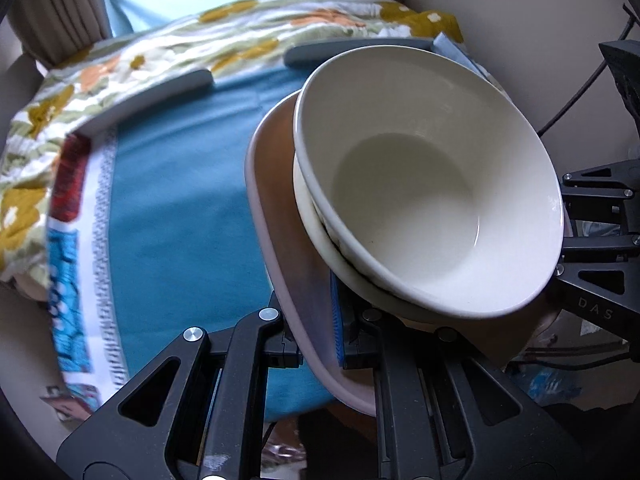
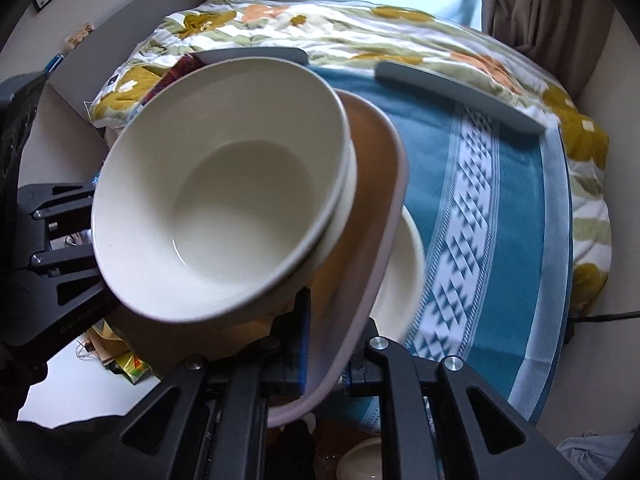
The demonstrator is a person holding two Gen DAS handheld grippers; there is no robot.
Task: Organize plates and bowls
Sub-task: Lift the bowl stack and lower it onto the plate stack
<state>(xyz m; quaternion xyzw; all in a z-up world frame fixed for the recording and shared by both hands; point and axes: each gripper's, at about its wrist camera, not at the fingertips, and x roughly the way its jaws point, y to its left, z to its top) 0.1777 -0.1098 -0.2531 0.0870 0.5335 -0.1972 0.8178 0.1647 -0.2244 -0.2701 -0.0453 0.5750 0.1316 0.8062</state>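
Observation:
A pale pink plate (image 1: 276,216) carries two nested cream bowls (image 1: 408,184), all lifted and tilted above the blue cloth. My left gripper (image 1: 320,340) is shut on the plate's near rim. My right gripper (image 2: 326,356) is shut on the opposite rim of the same plate (image 2: 380,184), with the bowls (image 2: 216,200) leaning toward it. A white dish (image 2: 404,276) shows under the plate in the right wrist view. Each gripper shows in the other's view, the right one (image 1: 592,248) and the left one (image 2: 60,248).
The round table has a blue cloth (image 1: 184,200) with a white patterned band (image 2: 468,208). A flowered quilt (image 1: 240,36) lies behind it. Two grey curved edge pieces (image 2: 456,92) sit at the far rim. Curtains and a window are behind. Clutter lies on the floor (image 2: 120,360).

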